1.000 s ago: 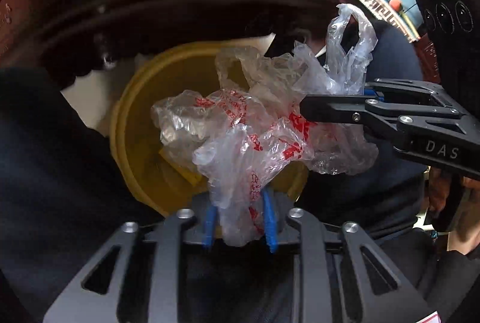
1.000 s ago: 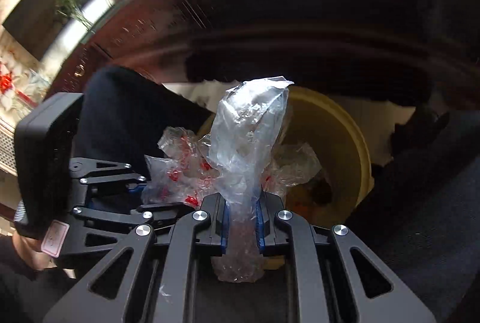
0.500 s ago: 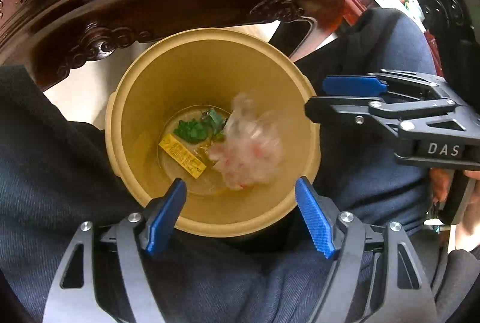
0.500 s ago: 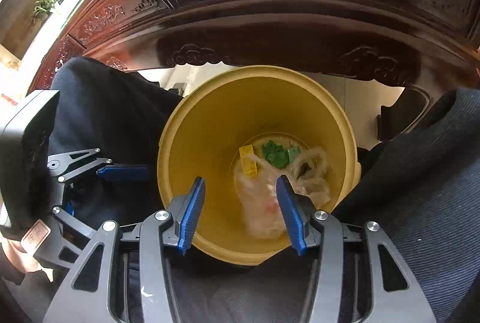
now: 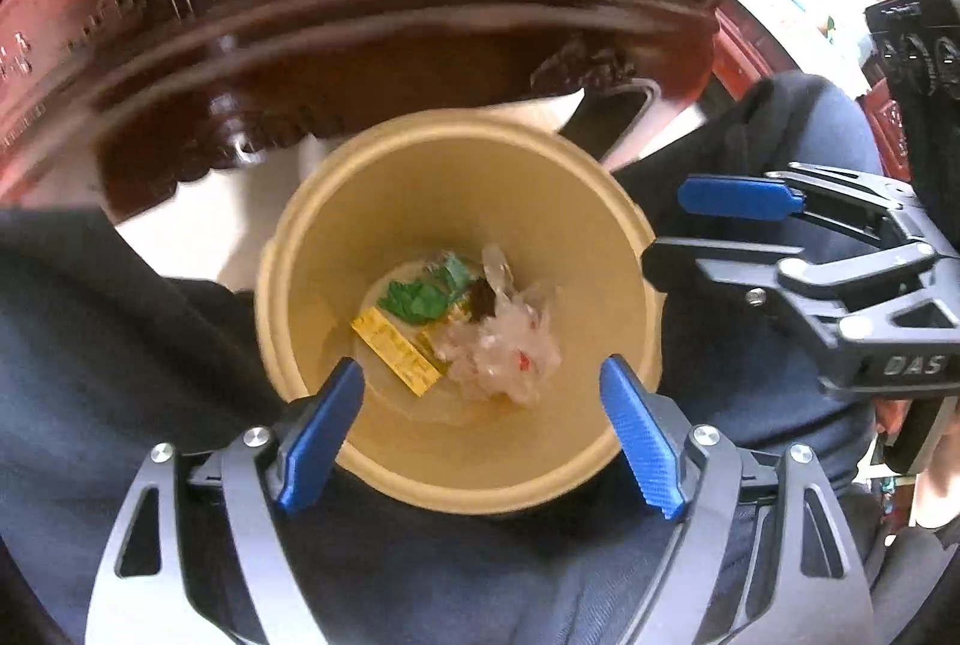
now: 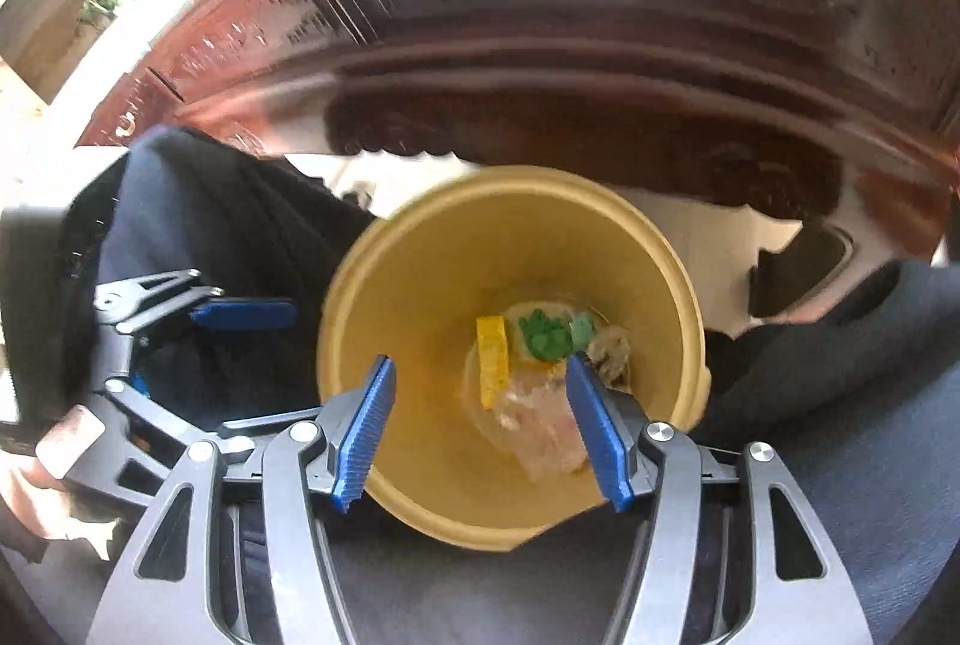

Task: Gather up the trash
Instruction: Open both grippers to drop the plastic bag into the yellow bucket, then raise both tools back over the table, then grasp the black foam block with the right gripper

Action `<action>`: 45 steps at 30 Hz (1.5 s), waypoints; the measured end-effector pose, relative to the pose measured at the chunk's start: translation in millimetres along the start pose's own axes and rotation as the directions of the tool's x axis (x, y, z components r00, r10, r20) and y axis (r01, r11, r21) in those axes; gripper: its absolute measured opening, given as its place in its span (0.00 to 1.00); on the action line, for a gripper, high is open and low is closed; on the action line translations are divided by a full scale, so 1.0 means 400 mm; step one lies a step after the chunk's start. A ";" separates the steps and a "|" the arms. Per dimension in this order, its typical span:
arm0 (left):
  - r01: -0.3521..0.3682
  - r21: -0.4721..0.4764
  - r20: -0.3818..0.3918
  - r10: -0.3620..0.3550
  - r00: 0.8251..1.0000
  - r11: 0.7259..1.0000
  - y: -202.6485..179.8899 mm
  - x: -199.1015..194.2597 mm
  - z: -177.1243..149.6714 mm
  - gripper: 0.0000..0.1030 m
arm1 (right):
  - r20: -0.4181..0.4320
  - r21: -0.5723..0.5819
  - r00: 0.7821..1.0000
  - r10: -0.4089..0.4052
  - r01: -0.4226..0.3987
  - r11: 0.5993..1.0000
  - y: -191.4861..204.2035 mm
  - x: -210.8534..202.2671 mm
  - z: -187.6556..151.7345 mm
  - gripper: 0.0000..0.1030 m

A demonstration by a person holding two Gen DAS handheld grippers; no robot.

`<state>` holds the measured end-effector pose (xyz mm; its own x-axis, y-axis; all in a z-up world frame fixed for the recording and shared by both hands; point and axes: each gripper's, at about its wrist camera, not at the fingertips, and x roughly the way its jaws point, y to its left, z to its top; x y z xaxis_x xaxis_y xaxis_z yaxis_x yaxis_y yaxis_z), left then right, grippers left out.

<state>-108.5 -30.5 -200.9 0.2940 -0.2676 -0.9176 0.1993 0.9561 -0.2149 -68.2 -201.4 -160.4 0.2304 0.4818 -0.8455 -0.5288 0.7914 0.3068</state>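
Note:
A yellow trash bin [image 5: 312, 249] stands on the floor between the person's legs, seen from above; it also shows in the right wrist view [image 6: 420, 285]. A crumpled clear plastic bag with red print [image 5: 504, 351] lies at its bottom, also in the right wrist view [image 6: 540, 423], beside a yellow wrapper [image 5: 396, 351] and green scraps [image 5: 420, 294]. My left gripper [image 5: 480, 429] is open and empty above the bin's near rim. My right gripper [image 6: 480, 429] is open and empty above the bin; it shows from the side in the left wrist view [image 5: 738, 225].
A dark carved wooden table edge [image 5: 360, 15] curves over the far side of the bin, also in the right wrist view [image 6: 600, 45]. The person's dark trouser legs [image 5: 120, 375] flank the bin on both sides. Pale floor [image 5: 198, 237] shows behind it.
One second ago both grippers were shut on the plastic bag above the bin. Both opened, the bag dropped to the bin's bottom, and both grippers have risen a little since.

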 end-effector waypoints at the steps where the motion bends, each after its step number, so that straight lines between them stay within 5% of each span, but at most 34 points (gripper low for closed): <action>1: -0.017 0.005 0.026 0.017 1.000 1.000 0.001 -0.019 0.012 0.80 | 0.042 -0.013 0.999 0.006 -0.006 1.000 0.005 -0.023 0.012 0.59; 5: -0.089 0.005 0.189 0.086 0.978 0.996 0.012 -0.140 0.087 0.86 | 0.269 -0.074 0.963 0.025 -0.005 0.997 0.021 -0.165 0.090 0.65; 8: -0.120 -0.022 0.326 0.121 0.938 0.993 0.023 -0.241 0.163 0.93 | 0.405 -0.091 0.914 0.030 0.008 0.996 0.015 -0.257 0.161 0.73; 12: -0.153 -0.061 0.450 0.164 0.878 0.986 0.035 -0.330 0.290 0.96 | 0.506 -0.083 0.863 0.003 0.045 0.996 -0.011 -0.325 0.276 0.79; 17: -0.169 -0.088 0.513 0.190 0.837 0.982 0.045 -0.367 0.455 0.96 | 0.560 -0.068 0.829 0.001 0.044 0.997 -0.056 -0.354 0.430 0.76; 24: -0.202 -0.105 0.518 0.227 0.825 0.974 0.067 -0.318 0.666 0.96 | 0.546 -0.014 0.838 -0.012 0.024 1.000 -0.138 -0.323 0.612 0.59; 30: -0.193 -0.115 0.518 0.225 0.826 0.974 0.102 -0.275 0.778 0.96 | 0.481 0.024 0.876 -0.027 0.018 1.000 -0.218 -0.249 0.730 0.35; 45: -0.211 -0.130 0.501 0.247 0.829 0.969 0.161 -0.185 0.966 0.96 | 0.386 0.210 0.922 -0.037 -0.049 0.977 -0.393 -0.125 0.886 0.38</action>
<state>243.9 4.6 -17.6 0.7617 -0.0452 -0.6463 0.0098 0.9983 -0.0583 292.9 -216.7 -11.5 0.5474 0.5600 -0.6219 -0.3561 0.8283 0.4325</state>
